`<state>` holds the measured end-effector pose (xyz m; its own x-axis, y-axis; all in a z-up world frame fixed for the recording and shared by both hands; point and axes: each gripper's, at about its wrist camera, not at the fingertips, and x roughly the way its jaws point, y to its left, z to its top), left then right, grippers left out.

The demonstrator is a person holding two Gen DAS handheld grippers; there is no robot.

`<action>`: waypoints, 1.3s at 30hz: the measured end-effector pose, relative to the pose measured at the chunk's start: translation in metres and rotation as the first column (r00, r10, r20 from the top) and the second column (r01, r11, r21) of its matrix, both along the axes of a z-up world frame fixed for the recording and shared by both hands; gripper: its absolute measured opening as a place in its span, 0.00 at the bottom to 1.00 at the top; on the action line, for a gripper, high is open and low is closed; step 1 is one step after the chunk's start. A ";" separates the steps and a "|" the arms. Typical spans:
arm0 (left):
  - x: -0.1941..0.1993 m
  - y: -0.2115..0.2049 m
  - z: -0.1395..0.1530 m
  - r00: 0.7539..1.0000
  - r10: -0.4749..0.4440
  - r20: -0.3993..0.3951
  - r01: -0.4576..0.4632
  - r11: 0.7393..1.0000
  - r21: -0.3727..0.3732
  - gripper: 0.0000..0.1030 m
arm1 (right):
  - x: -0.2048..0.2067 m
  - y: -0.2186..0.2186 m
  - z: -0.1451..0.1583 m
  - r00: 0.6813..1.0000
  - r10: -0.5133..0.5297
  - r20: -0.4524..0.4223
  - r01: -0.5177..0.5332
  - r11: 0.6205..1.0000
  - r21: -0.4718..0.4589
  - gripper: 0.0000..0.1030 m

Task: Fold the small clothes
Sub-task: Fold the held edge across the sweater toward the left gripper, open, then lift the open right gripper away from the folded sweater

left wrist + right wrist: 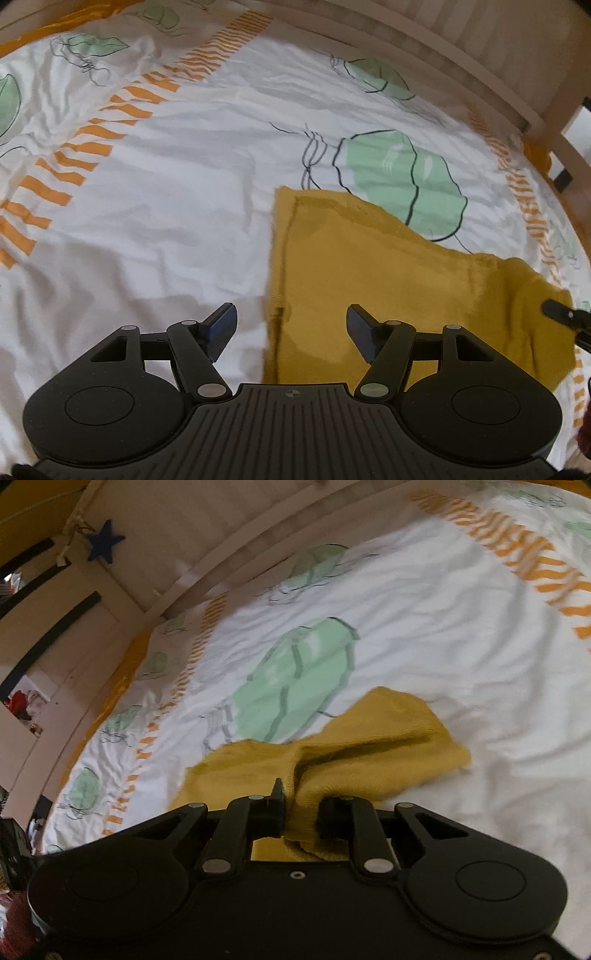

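**Right gripper pinches a mustard garment on a patterned bed cover**

A mustard-yellow knitted garment point(388, 280) lies on a white bed cover point(155, 206) printed with pale green leaf shapes outlined in black and bands of short orange stripes. The bed cover fills most of both views. A light wooden bed frame point(480, 66) curves along the far edge of the bed.

From the left wrist camera, the left gripper point(291, 332) hangs above the near left corner of the garment. Its jaws stand wide apart with nothing between them; one blue-padded finger is over bare cover, the other over yellow cloth. The garment spreads flat toward the right, where a dark tip of the other gripper shows at the garment's far right edge.

From the right wrist camera, the right gripper point(301, 814) has its jaws nearly together, clamped on a bunched fold of the same garment point(369, 746). The cloth is drawn up from the cover at the grip and trails away, rumpled, toward the right. This view is blurred. A dark blue star point(105, 541) hangs on the pale wall beyond the frame.

No containers are visible in either view.
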<state>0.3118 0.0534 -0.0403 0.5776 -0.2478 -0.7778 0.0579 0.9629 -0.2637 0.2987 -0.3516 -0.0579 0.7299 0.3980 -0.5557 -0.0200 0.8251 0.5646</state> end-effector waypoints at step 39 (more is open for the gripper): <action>0.001 0.057 0.015 0.996 0.084 0.001 -0.083 0.990 -0.117 0.62 | 0.066 0.170 -0.011 0.981 0.188 -0.046 -0.191 0.980 -0.049 0.86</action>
<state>0.3132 0.1101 -0.0255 0.6047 -0.2875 -0.7427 -0.0196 0.9269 -0.3748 0.3644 -0.1818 -0.0688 0.6206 0.4960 -0.6074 -0.1569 0.8375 0.5235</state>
